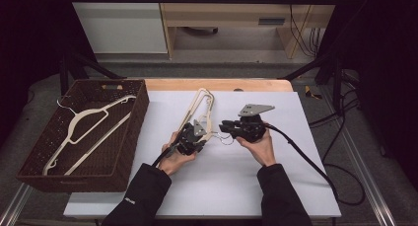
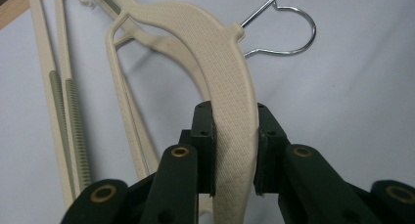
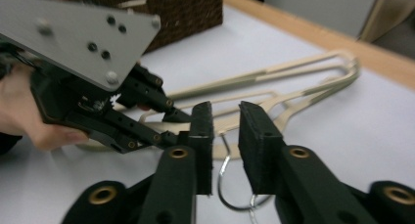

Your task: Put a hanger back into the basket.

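Right now the cream plastic hanger with a wire hook [image 2: 230, 82] lies on the white table [image 1: 236, 186], pinched tight by the left gripper [image 2: 235, 145]. Just beside it, the right gripper [image 3: 226, 136] has spread jaws around the hook. A brown woven basket [image 1: 130, 137] sits at the left.

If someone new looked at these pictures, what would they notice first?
Probably the cream hanger at mid-table, clamped in the left gripper, with the right gripper open over its wire hook. Then the brown basket at the table's left, holding another hanger.
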